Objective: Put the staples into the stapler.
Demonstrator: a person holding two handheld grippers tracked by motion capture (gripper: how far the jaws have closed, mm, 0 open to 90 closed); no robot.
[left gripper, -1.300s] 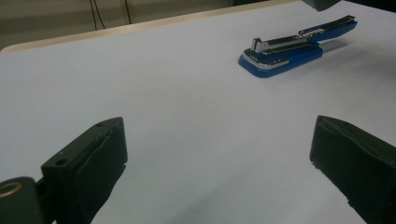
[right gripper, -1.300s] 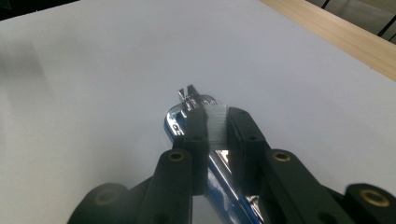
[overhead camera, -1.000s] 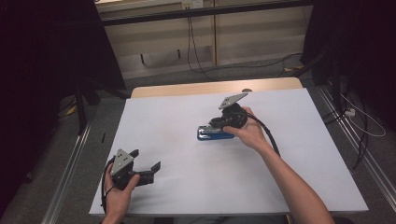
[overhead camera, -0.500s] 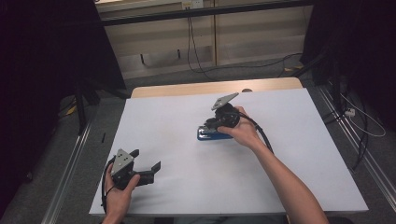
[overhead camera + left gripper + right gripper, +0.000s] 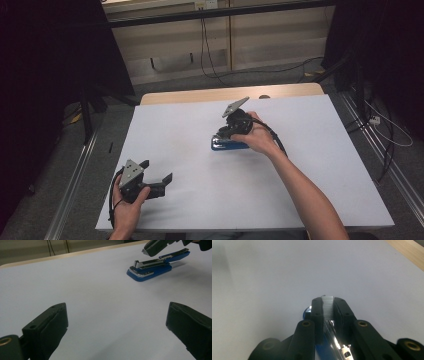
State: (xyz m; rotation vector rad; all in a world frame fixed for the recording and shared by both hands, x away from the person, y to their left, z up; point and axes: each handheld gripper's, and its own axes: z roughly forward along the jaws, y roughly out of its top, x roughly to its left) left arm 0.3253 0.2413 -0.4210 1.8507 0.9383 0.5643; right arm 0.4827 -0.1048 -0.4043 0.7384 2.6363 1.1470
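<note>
A blue stapler (image 5: 224,146) lies open on the white table top (image 5: 300,165), its chrome magazine (image 5: 149,263) exposed under the raised blue lid (image 5: 175,255). My right gripper (image 5: 220,136) hovers just above the stapler, tilted down over it. Its jaws are shut on a silvery strip of staples (image 5: 327,311), with the stapler's (image 5: 322,353) magazine right beneath. My left gripper (image 5: 157,171) rests near the front left of the table, held in a hand, open wide with nothing between its fingers (image 5: 50,325). Farther off, the right gripper (image 5: 150,250) hangs over the stapler's (image 5: 150,271) front end.
The table's wooden far edge (image 5: 200,95) runs along the back. Cables (image 5: 210,60) lie on the floor beyond it, and metal rails (image 5: 75,175) flank both sides. The person's right forearm (image 5: 305,195) crosses the table's right front.
The right gripper has edged slightly left over the stapler, still gripping the staples. The left gripper has stayed put.
</note>
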